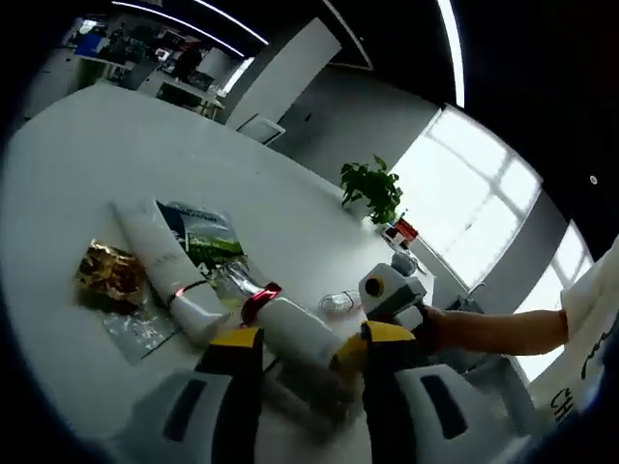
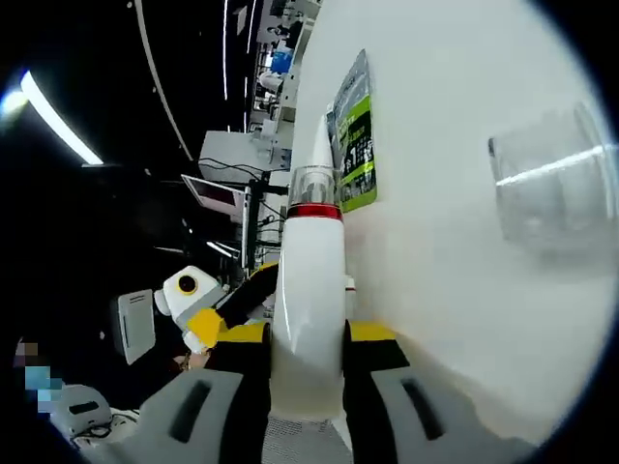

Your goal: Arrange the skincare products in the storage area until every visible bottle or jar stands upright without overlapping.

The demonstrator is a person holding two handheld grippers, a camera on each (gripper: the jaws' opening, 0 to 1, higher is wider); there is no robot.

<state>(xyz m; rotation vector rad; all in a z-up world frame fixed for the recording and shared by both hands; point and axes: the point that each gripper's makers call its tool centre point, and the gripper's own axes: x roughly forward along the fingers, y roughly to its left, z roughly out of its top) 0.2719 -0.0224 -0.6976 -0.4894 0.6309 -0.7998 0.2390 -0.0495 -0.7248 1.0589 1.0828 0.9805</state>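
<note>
The right gripper is clamped on a white tube, its yellow-tipped jaws pressing either side of the tube's lower body; the tube runs straight up the view to a red band and a clear cap. The left gripper straddles what looks like the same tube, but whether its jaws press it or merely flank it I cannot tell. In the right gripper view the left gripper shows just beside the tube's base. Beyond the cap lies a green-and-grey sachet flat on the white table, and off to the tube's far side stands a clear plastic jar, apart from it. In the left gripper view, a second white tube lies on its side just past the held one, near touching at the cap end, with a gold packet beside it and the green sachet behind. The step in hand seems to be lifting and turning the held tube; next it wants standing on its cap on bare table clear of the lying tube and packets.
</note>
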